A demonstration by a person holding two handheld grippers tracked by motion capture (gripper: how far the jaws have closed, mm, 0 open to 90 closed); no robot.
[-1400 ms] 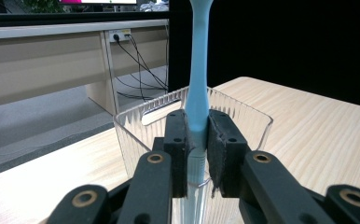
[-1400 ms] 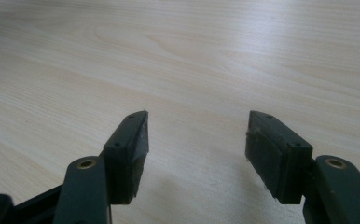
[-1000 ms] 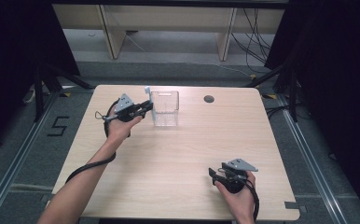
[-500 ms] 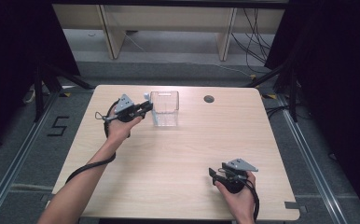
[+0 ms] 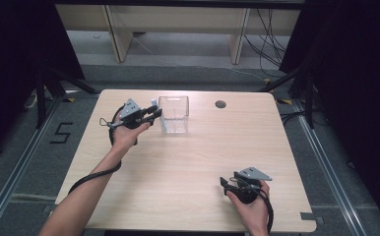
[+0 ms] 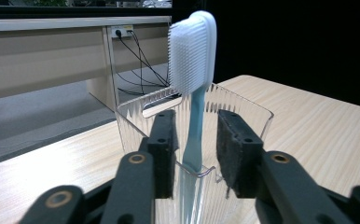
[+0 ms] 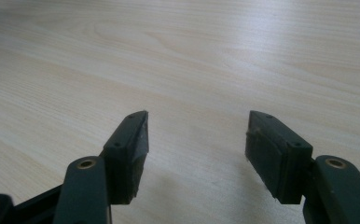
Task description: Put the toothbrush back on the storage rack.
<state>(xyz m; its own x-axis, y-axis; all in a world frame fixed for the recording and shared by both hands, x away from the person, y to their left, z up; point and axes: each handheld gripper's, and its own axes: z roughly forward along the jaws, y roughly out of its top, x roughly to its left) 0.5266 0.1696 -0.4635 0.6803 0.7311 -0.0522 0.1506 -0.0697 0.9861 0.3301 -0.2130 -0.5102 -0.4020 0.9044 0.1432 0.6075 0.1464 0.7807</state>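
Item 1: clear ribbed plastic container (image 5: 174,114), square in plan, open-topped, upright on the far left-centre part of the wooden table (image 5: 188,162).

Item 2: toothbrush (image 6: 193,70), pale blue handle, white bristled head, stood upright inside the container at the near corner, head well above the rim, bristles facing left in the left gripper view.

Item 3: left gripper (image 5: 151,114), held at the container's left side. Its 2 jaws stood partly apart, 1 on each side of the toothbrush handle and the container's near corner; a gap showed between each pad and the handle, so nothing was clamped.

Item 4: right gripper (image 5: 226,182), low over the near right part of the table, well apart from the container. Its 2 jaws were spread wide over bare wood, holding nothing.

Item 5: round dark grommet (image 5: 220,104) set in the table's far edge, right of the container.
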